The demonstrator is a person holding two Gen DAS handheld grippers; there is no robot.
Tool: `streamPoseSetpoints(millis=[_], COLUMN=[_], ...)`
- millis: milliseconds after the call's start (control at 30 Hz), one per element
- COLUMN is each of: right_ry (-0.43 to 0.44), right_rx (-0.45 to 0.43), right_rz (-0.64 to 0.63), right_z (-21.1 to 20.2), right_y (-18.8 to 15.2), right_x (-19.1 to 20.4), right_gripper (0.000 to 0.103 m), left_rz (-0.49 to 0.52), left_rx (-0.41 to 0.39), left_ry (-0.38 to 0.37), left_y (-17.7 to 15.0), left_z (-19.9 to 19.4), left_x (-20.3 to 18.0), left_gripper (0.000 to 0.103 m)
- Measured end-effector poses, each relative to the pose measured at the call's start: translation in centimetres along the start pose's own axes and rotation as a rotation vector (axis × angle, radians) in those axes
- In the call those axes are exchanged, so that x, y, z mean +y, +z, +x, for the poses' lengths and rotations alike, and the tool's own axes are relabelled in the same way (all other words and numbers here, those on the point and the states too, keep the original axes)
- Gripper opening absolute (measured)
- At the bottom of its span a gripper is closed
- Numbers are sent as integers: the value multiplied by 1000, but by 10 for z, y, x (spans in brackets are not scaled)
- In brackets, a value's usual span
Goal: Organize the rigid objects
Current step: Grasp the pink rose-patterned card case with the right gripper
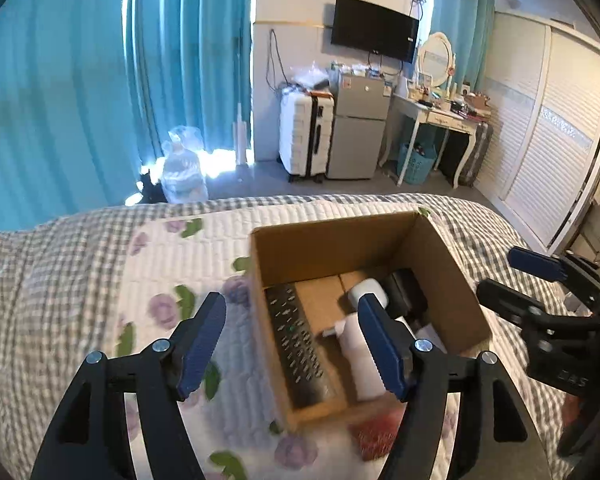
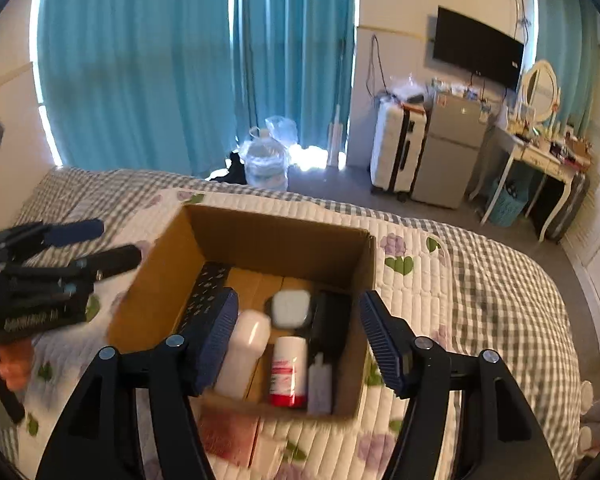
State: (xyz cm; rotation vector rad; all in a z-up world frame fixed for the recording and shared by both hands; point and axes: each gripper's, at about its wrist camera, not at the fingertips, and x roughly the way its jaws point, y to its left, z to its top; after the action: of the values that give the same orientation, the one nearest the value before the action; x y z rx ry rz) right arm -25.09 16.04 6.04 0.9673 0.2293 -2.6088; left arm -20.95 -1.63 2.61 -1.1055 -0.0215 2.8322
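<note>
An open cardboard box (image 1: pixel 456 280) (image 2: pixel 168 256) sits on the bed. It holds a black remote (image 1: pixel 300 348) (image 2: pixel 204 284), a white bottle (image 1: pixel 360 356) (image 2: pixel 246 352), a red-and-white tube (image 2: pixel 288 372), a small white bottle (image 2: pixel 319 384), a white case (image 2: pixel 290 310) and a black object (image 2: pixel 332 324). My left gripper (image 1: pixel 292 340) is open and empty above the box's near left corner. My right gripper (image 2: pixel 298 340) is open and empty over the box's near side. Each gripper also shows in the other view, the right one (image 1: pixel 512 276) and the left one (image 2: pixel 104 246).
The bed has a floral quilt (image 1: pixel 172 280) and a checked cover (image 2: pixel 500 300). A reddish flat item (image 2: pixel 228 432) lies just in front of the box. Beyond the bed stand a water jug (image 2: pixel 266 168), a suitcase (image 1: pixel 306 136), a fridge (image 1: pixel 358 132) and a dressing table (image 1: pixel 436 116).
</note>
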Motion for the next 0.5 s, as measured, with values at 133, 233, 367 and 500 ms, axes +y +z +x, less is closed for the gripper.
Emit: streamPoseSetpoints(millis=[133, 233, 367, 500], right_ry=[27, 52, 58, 95], right_rx=[-6, 33, 92, 172], right_rz=[-23, -40, -45, -31], right_z=[-30, -35, -20, 12], right_y=[-25, -51, -83, -103], right_x=[16, 31, 46, 55], right_gripper=[65, 65, 65, 65], left_rz=[9, -9, -47, -75], left_rx=[-39, -37, 9, 59], left_ry=[31, 57, 73, 105], left_y=[-27, -48, -69, -93], left_z=[-37, -50, -45, -27], left_x=[10, 19, 28, 35], left_gripper=[75, 75, 75, 75])
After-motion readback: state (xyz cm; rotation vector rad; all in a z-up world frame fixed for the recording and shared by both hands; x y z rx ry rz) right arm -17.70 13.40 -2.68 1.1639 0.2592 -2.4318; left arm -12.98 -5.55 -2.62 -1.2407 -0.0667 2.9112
